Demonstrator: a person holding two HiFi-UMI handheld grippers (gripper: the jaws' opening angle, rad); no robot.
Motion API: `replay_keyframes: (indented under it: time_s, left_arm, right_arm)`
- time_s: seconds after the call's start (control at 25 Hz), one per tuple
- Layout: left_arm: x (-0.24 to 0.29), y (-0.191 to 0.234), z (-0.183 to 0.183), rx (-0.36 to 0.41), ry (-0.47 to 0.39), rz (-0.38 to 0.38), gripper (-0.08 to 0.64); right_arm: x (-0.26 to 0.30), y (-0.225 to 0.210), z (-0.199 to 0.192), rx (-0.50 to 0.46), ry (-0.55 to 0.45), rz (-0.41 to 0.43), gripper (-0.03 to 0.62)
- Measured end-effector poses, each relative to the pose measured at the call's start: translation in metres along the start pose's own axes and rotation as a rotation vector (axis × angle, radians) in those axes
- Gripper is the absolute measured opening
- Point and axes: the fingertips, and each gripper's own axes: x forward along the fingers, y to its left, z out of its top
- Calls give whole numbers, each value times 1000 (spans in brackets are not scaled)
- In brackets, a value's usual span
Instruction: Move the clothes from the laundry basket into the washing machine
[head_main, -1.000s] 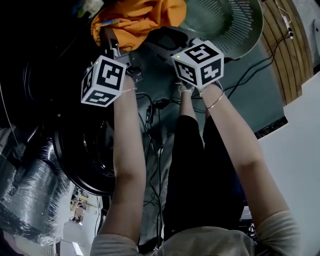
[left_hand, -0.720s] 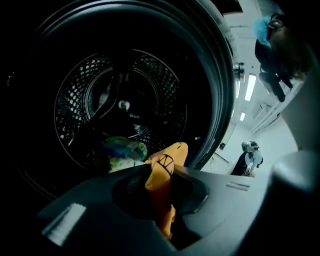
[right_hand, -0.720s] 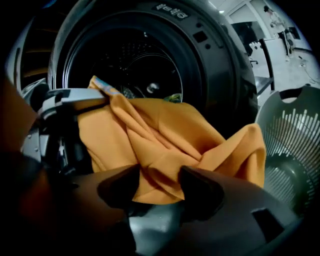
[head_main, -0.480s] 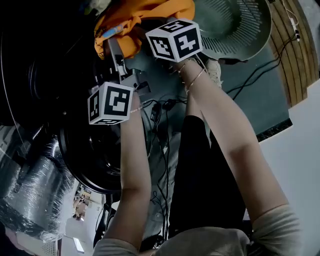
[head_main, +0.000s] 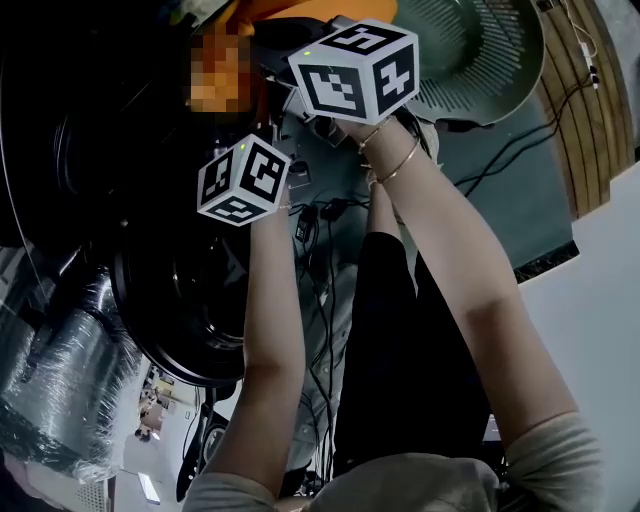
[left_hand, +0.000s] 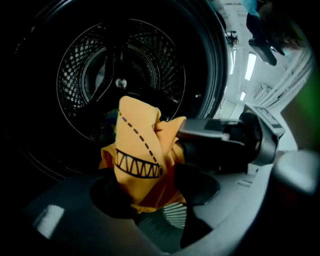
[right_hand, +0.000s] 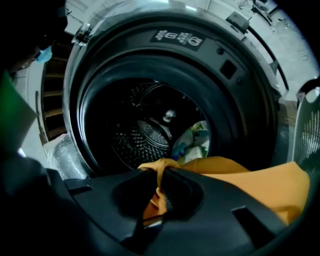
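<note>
Status: orange garment (left_hand: 137, 150) sits at the mouth of the washing machine drum (right_hand: 140, 130), not yet inside; left claw (left_hand: 152, 192) has just been opening, now released, fabric standing between its jaws; right claw (right_hand: 159, 192) clenched on a fold, the rest trailing to its right; drum dead ahead of both; multicoloured cloth (right_hand: 192, 140) already inside; garment print: black zigzag, dashed line; rim sticker (right_hand: 177, 37) unreadable.

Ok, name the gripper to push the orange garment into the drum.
Right, probably: right gripper is shut on the orange garment, facing the drum; left gripper has just been opening, garment loose between its jaws.
</note>
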Motion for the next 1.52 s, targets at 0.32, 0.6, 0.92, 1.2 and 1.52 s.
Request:
replay_keyframes:
  time_s: [0.32,0.6,0.92,1.2,1.52]
  left_arm:
    - [28,6,16,63,-73,68,93]
    - [47,33,45,60,-119,125,61]
    - [64,77,101,34,-202,228,60]
    - [53,76,178,61,-427,258,60]
    - [75,108,142,-242,-370,283,203]
  right_arm:
    - [-13,14,4,-69,36,78,26]
    - [-31,-13,-4,-103,55,-24,28]
    - [-67,-45,-27,-51,60,-118,28]
    - [-78,-48,-36,-25,51,-131,28]
    - [-81,-38,-53,-16,85,-117,28]
